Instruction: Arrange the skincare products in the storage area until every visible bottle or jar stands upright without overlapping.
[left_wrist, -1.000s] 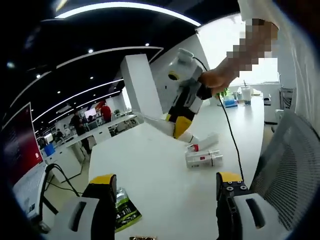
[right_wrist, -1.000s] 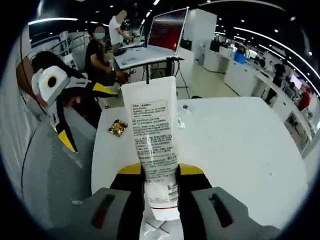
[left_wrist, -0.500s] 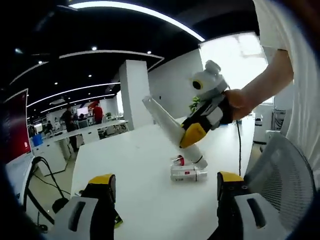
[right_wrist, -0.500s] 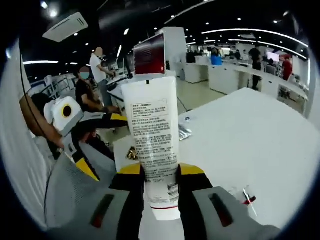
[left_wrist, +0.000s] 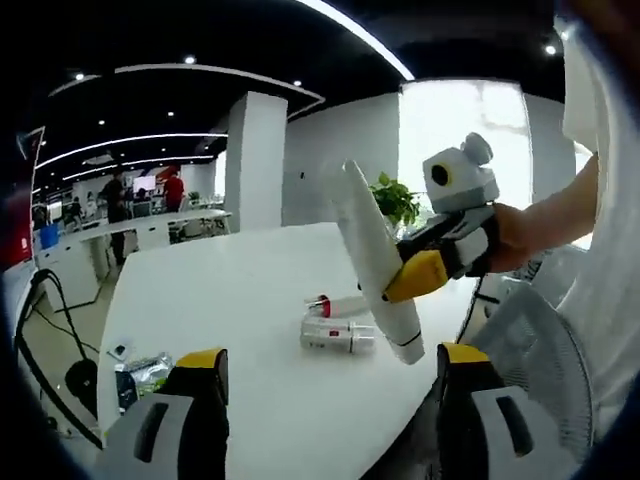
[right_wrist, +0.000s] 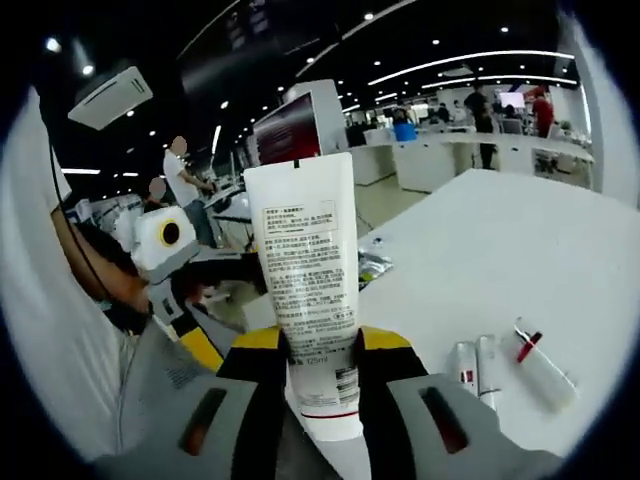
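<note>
My right gripper is shut on a white squeeze tube with printed text, held above the white table. In the left gripper view the same tube slants with its cap end low, clamped by the right gripper's yellow jaws. Below it a white bottle lies on its side, with a red-capped tube lying just behind. In the right gripper view these lie at the lower right: two small bottles and the red-capped tube. My left gripper is open with nothing between its fingers; it also appears at the left.
A green foil packet lies near the table's edge, seen also as a packet behind the held tube. A mesh chair back stands close on the right. A red screen and several people stand in the background.
Both views have swung with the hands. The right gripper has kept hold of the tube and brought it closer and lower. The lying bottles have not moved.
</note>
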